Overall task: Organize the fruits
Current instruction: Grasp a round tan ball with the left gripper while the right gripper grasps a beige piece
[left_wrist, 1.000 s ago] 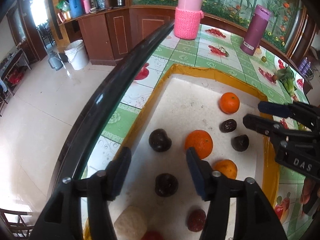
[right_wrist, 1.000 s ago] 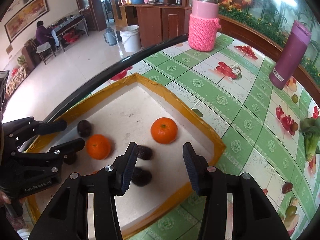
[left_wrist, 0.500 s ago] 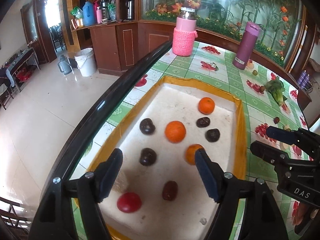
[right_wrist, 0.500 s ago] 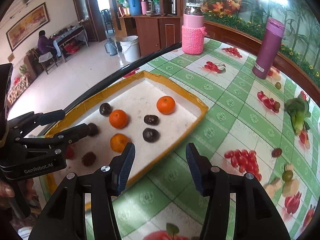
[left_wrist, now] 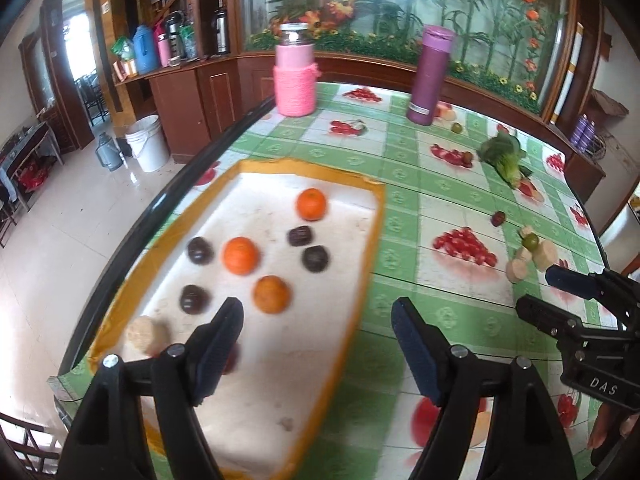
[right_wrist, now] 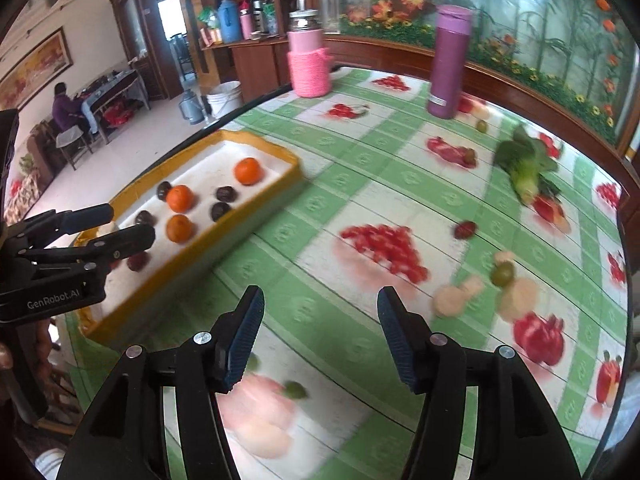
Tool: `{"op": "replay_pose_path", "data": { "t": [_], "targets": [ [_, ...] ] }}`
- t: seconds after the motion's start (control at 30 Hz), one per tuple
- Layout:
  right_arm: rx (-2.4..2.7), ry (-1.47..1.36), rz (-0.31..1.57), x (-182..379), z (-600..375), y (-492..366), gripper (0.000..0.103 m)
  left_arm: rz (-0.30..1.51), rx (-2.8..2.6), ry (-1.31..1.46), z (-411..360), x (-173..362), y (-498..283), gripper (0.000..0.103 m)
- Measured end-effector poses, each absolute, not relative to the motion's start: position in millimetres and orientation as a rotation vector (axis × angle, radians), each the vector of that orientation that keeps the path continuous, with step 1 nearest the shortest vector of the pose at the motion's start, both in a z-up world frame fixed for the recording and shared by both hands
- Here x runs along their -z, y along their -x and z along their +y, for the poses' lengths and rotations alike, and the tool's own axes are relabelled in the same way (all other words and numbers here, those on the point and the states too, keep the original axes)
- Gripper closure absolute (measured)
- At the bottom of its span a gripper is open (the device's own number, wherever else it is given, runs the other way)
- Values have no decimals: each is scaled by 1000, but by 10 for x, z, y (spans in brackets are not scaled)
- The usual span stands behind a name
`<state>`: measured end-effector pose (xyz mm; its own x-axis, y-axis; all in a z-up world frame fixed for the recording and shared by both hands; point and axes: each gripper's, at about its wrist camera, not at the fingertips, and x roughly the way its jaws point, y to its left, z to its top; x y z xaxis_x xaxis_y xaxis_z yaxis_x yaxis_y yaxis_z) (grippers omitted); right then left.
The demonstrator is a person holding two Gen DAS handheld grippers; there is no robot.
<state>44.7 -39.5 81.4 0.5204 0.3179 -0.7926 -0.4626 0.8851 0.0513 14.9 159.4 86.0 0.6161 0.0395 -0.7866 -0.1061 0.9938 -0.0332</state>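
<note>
I see the shallow white tray with the yellow-orange rim (left_wrist: 378, 216) lying at the near left of the table with the green-checked fruit-print cloth (left_wrist: 404, 200), close to the dark table edge. Inside it are three oranges: the far orange (left_wrist: 311, 204) toward the far end, the middle orange (left_wrist: 240, 255) and the near orange (left_wrist: 271, 294). Around them sit four dark round fruits, one (left_wrist: 200, 250) just left of the middle orange, one (left_wrist: 194, 299) nearer, and a pair (left_wrist: 300, 235) (left_wrist: 315, 258) to the right of the middle orange. A pale beige round fruit (left_wrist: 146, 334) rests in the near left corner, and a dark red fruit (right_wrist: 138, 261) lies near it, partly hidden by my left finger. Out on the cloth I make out a leafy green vegetable (right_wrist: 524, 170) at the far right, well apart from the tray. A pink knit-covered jar (left_wrist: 295, 76) and a purple cylindrical flask (left_wrist: 430, 76) stand at the far side. My left gripper (left_wrist: 316, 350) hovers above the tray's near right rim, its fingers spread wide and holding nothing. My right gripper (right_wrist: 320, 334) hangs over the bare cloth to the right of the tray, jaws likewise parted and empty.
</note>
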Motion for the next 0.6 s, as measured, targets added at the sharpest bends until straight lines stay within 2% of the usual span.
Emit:
{"op": "replay_pose_path", "data": {
  "t": [0.07, 0.37, 0.6],
  "targets": [
    [-429, 170, 917, -791, -639, -480, 45, 907, -65, 55, 1404, -859, -179, 20],
    [-288, 139, 959, -593, -1587, -816, 44, 967, 53, -45, 617, -761, -368, 20],
    [-302, 88, 1022, -384, -1790, -1217, 44, 1021, 164, -79, 72, -568, -641, 20]
  ]
}}
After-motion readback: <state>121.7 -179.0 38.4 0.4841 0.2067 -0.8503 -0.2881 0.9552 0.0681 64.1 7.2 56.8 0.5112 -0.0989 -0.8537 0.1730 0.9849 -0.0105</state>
